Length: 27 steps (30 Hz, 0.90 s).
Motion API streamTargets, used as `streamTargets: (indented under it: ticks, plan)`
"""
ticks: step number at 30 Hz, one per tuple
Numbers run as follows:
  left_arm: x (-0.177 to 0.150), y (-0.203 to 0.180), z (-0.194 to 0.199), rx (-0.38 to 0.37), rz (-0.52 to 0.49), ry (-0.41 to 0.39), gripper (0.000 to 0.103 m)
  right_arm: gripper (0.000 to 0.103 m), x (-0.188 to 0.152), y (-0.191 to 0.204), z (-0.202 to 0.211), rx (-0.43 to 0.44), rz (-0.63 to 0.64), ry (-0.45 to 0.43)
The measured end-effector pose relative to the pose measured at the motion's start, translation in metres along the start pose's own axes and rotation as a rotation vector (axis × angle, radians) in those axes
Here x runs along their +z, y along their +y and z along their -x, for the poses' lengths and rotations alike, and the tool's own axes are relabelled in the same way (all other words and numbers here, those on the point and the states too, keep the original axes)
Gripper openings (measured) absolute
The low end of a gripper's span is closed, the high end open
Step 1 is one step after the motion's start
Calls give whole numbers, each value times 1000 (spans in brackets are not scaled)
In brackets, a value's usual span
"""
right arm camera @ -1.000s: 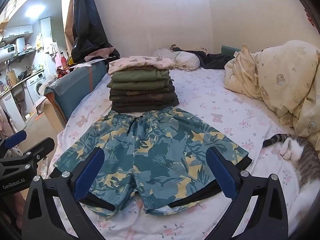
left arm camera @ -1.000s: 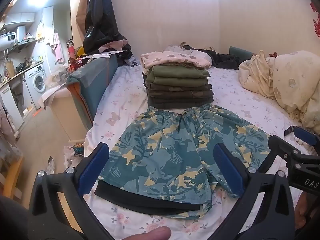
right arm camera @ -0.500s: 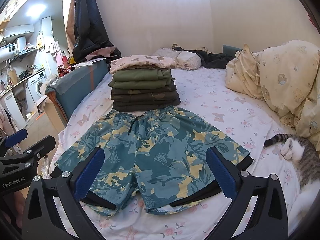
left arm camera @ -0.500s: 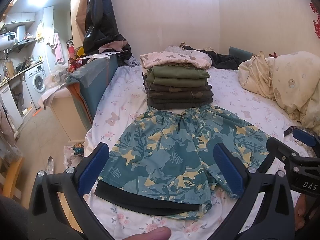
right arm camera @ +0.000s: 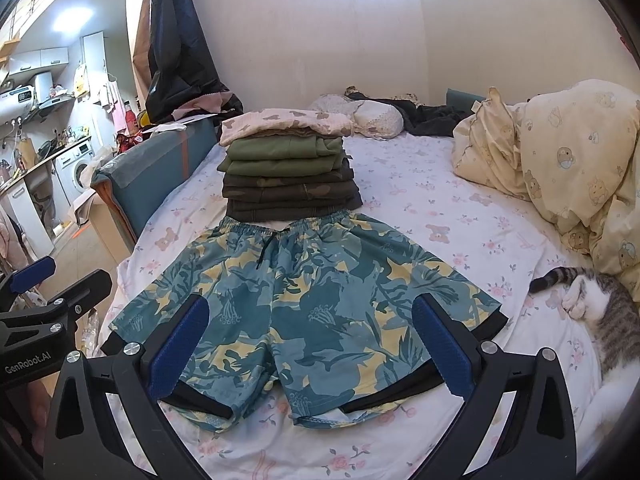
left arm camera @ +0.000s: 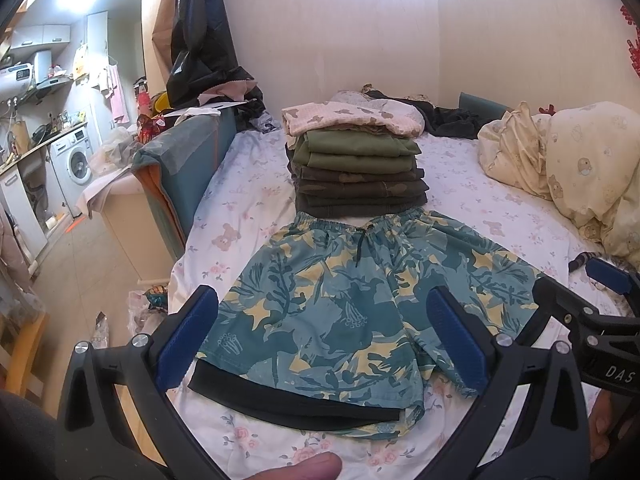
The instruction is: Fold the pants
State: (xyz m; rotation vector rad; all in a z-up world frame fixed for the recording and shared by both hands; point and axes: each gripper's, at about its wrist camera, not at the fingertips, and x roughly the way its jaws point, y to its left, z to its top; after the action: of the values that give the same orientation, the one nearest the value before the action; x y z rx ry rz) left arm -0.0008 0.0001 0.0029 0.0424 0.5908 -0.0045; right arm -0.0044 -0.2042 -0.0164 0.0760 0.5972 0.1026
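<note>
Small one-room home: bed [right arm camera: 460,208] with floral sheet, bear-print duvet [right arm camera: 568,152], stack of folded clothes [right arm camera: 288,172], cat [right arm camera: 600,312] lying on the sheet, washing machine [left arm camera: 76,160] and kitchen counter [left arm camera: 36,150] alongside.

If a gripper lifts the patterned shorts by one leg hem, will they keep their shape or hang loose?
The shorts lie flat and thin on the bed, so they would probably droop. They look light. The black lining showing at the hems may slip out separately.

Cat [right arm camera: 608,316] cut off at edge
</note>
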Motion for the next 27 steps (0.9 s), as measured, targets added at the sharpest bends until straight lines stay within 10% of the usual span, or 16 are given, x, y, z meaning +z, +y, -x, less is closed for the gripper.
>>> streamTargets:
  ticks: [27]
  plan:
    - [0,0,0,-4,0,4,103,103,-2,1,-1,0,-4,6]
